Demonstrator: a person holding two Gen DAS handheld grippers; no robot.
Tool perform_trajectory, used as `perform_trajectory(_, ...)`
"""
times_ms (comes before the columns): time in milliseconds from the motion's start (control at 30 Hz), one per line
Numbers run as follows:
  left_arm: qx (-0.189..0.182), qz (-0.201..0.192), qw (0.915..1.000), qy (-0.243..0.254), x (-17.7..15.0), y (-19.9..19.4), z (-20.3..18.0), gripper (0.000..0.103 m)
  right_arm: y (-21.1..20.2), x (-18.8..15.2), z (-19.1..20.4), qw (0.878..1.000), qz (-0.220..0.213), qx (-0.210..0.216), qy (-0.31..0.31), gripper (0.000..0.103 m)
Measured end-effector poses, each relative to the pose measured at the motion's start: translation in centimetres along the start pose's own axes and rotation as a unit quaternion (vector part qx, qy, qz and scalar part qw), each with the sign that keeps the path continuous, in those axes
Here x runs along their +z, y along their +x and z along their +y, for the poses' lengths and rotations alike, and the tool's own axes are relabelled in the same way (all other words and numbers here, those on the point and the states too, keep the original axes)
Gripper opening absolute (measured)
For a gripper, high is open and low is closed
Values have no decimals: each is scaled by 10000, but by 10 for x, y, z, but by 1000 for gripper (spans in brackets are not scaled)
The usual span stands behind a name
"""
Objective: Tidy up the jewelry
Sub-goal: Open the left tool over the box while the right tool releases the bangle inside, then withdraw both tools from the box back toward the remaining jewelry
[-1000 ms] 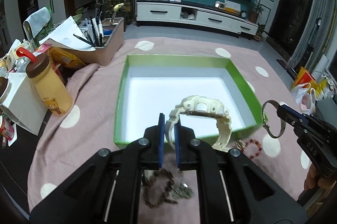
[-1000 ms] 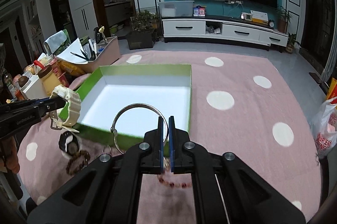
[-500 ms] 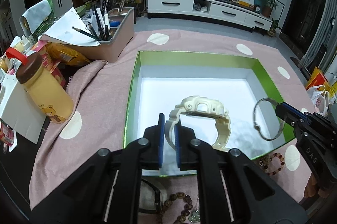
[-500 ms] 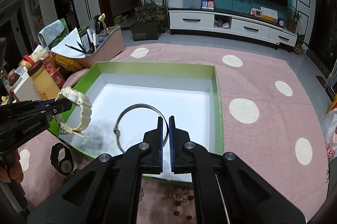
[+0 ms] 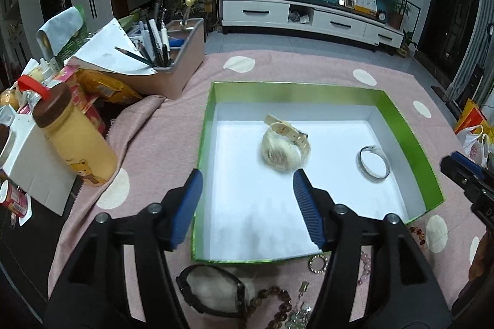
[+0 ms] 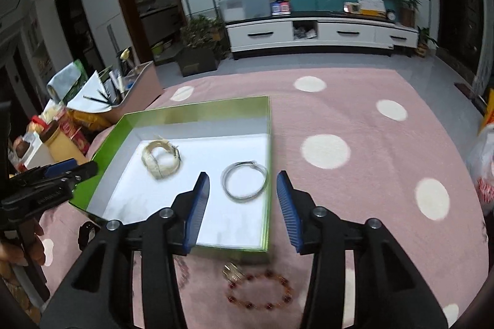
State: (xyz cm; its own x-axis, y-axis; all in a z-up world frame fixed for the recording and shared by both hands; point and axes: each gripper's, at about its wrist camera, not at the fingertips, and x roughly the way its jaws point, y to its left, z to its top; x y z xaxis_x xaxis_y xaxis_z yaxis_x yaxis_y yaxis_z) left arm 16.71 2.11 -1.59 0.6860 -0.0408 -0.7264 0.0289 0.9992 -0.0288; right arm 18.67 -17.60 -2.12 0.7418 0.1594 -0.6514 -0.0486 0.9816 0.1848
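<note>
A green box with a white floor sits on the pink spotted cloth. A cream watch lies blurred inside it, also in the right wrist view. A silver bangle lies inside near the right wall, also in the right wrist view. My left gripper is open and empty above the box's near edge. My right gripper is open and empty just behind the bangle. A black watch, brown beads and a red bead bracelet lie on the cloth outside the box.
A yellow bottle, a white carton and snack packs stand at the left. A pink bin with pens and papers stands behind them. A gold ring and small charms lie by the box's near edge.
Both grippers have opened. The cream watch dropped from the left gripper into the box, and the silver bangle dropped from the right gripper into the box. Both grippers have pulled back a little.
</note>
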Motion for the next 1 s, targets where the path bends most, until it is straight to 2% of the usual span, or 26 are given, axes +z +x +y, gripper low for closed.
perform_trajectory(167,-100,-28,9998,-183,-11,-18,11,66,-24,-19,-20,9998,25,-125,130,46)
perform_trajectory(467,-120,21,9986,-507,-33,-50,31,69,-50,-46,-32,9994,140,-114,289,46)
perform_trajectory(1000,-182,322,9958,-836,-89,-72,59,69,-69,-77,-4,9989,440,155,41,46)
